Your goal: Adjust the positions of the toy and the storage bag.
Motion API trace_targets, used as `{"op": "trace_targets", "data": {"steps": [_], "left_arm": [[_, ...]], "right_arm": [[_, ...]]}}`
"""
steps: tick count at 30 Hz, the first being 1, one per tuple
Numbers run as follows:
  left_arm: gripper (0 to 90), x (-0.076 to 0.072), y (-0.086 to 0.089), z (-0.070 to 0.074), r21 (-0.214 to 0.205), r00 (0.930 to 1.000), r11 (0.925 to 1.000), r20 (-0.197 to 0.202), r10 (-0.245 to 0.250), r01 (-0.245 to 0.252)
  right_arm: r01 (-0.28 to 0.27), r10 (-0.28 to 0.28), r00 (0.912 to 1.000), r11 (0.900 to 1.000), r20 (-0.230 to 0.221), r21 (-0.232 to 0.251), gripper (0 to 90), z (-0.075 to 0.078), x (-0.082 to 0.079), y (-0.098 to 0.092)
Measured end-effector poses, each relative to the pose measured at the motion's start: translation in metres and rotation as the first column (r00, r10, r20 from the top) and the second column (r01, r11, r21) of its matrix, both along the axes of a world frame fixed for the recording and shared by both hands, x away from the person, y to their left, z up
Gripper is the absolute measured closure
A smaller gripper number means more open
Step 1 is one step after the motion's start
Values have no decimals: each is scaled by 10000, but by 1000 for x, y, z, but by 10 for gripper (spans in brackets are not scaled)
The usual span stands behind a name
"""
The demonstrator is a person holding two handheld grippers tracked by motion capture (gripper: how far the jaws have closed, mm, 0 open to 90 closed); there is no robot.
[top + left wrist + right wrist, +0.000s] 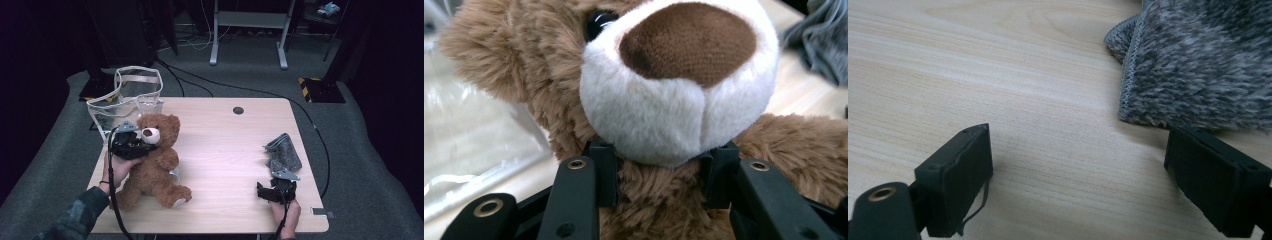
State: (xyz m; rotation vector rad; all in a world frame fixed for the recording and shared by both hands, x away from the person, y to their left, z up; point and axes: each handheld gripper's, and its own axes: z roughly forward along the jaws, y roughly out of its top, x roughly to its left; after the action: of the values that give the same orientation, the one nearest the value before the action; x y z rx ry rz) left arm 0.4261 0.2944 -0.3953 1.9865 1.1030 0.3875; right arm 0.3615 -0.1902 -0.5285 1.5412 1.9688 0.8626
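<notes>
Brown plush is squeezed at the teddy bear's (152, 160) neck by your left hand-held gripper (656, 175), so lift it gently toward the clear bag (127, 100) behind the bear.

A light wooden tabletop (235, 145) with a small round hole (238, 110) stands on a grey carpet floor (350, 150) in a dark room, with black cables (220, 85) lying on the floor and a grey metal frame (248, 30) standing farther back.
</notes>
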Motion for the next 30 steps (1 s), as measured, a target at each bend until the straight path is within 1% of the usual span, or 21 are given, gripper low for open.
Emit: {"op": "trace_targets", "data": {"steps": [2, 3, 5, 7, 8, 9, 10, 12, 14, 15, 16, 19, 20, 22, 23, 24, 25, 26, 27, 28, 30], "left_arm": [[600, 0, 3, -8, 81, 9992, 10000, -389, -32, 35], [599, -1, 3, -10, 134, 9990, 9999, -439, -10, 16], [598, 1, 4, -17, 331, 9973, 9993, -722, -129, 153], [597, 3, 4, -24, 296, 9967, 9995, -810, -83, 108], [596, 5, 4, -26, 259, 9957, 9996, -924, -48, 72], [595, 7, 4, -29, 272, 9956, 9996, -937, -31, 56], [594, 9, 2, -31, 239, 9950, 9997, -996, 68, -44], [589, 13, 1, -38, 290, 9938, 9995, -1097, 171, -140], [586, 17, 1, -44, 227, 9909, 9995, -1324, 259, -231], [586, 19, 1, -47, 339, 9898, 9993, -1410, 198, -152], [586, 20, 1, -50, 301, 9868, 9994, -1606, 218, -171], [583, 22, 3, -56, 291, 9816, 9995, -1902, 200, -148], [583, 23, 3, -58, 297, 9811, 9994, -1924, 223, -169], [578, 24, 4, -60, 134, 9767, 9996, -2128, 273, -250], [578, 25, 4, -61, 145, 9761, 9997, -2158, 241, -215], [577, 25, 4, -62, 109, 9755, 9995, -2178, 325, -309], [575, 26, 3, -62, 163, 9751, 9995, -2200, 287, -257], [571, 26, 3, -62, 279, 9767, 9995, -2136, 191, -135], [566, 26, 2, -62, 307, 9767, 9994, -2137, 194, -132], [559, 26, 2, -62, 407, 9790, 9991, -2030, 169, -89], [515, 26, 2, -61, 482, 9805, 9988, -1961, 157, -64]], "right_arm": [[-2, 2, 10000, 10000, -9, -14, 111, 0, 0, 0], [-2, 2, 10000, 10000, -9, -19, 111, 0, 0, 0], [-1, 0, 10000, 10000, -10, -19, 110, 0, 0, 0], [7, -7, 10000, 10000, -10, -14, 109, 0, 0, 0], [6, -6, 10000, 10000, -11, -20, 109, 0, 0, 0], [9, -9, 10000, 10000, -9, -18, 109, 0, 0, 0], [19, -19, 10000, 10000, -15, -19, 109, 0, 0, 0], [21, -22, 10000, 10000, -20, -19, 108, 0, 0, 1], [21, -21, 10000, 10000, -18, -21, 108, 0, 0, 1], [23, -23, 10000, 10000, -20, -21, 108, 0, 0, 1], [24, -24, 10000, 10000, -20, -20, 108, 0, 0, 1], [25, -25, 10000, 10000, -20, -22, 108, 0, 0, 1], [25, -25, 10000, 10000, -18, -26, 108, 0, 0, 1], [26, -26, 10000, 10000, -19, -24, 108, 0, 0, 1], [26, -26, 10000, 10000, -18, -23, 108, 0, 0, 1], [27, -27, 10000, 10000, -17, -22, 108, 0, 0, 1], [25, -25, 10000, 10000, -14, -26, 108, 0, 0, 1], [29, -29, 10000, 10000, -15, -27, 107, 0, 0, 1], [32, -32, 10000, 10000, -12, -28, 107, 0, 0, 1], [31, -31, 10000, 10000, -13, -29, 107, 0, 0, 1], [27, -27, 10000, 10000, -9, -45, 107, 0, 0, 1]]}}
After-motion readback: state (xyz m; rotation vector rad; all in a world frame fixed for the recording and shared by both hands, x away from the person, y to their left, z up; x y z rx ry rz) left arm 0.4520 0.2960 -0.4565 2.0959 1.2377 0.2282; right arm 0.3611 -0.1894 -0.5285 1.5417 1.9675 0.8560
